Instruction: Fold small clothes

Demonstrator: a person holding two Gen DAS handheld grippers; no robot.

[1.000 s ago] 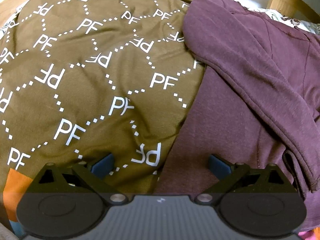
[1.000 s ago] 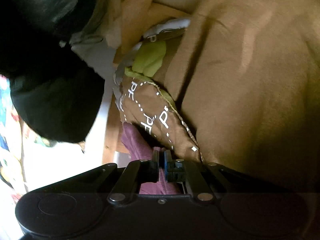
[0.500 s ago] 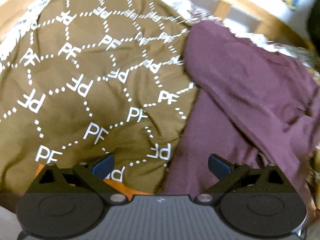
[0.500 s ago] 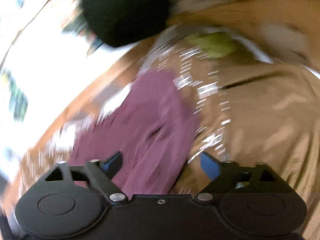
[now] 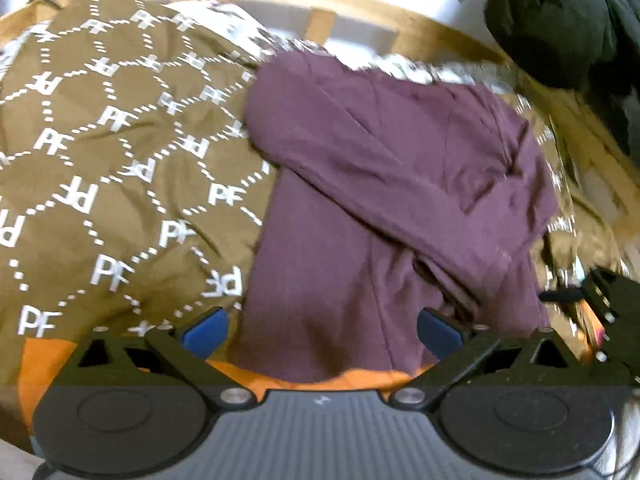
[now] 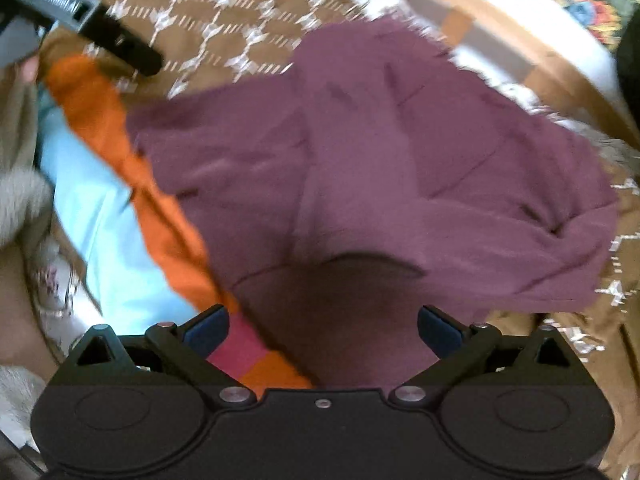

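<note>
The maroon garment (image 6: 380, 168) lies on the brown PF-print blanket (image 5: 100, 160), beneath both spread, empty grippers (image 5: 322, 326) (image 6: 322, 330); the right's jaws have just been opening.

We see soft daylight with glare along the top edge, motion blur smearing both views, and fisheye bending at the corners.

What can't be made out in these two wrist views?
- Purple garment: near hem hidden behind the left gripper, left wrist view.
- Patterned brown cloth: print smeared by motion blur, right wrist view.
- Dark object: cut off by the frame corner; unidentifiable.
</note>
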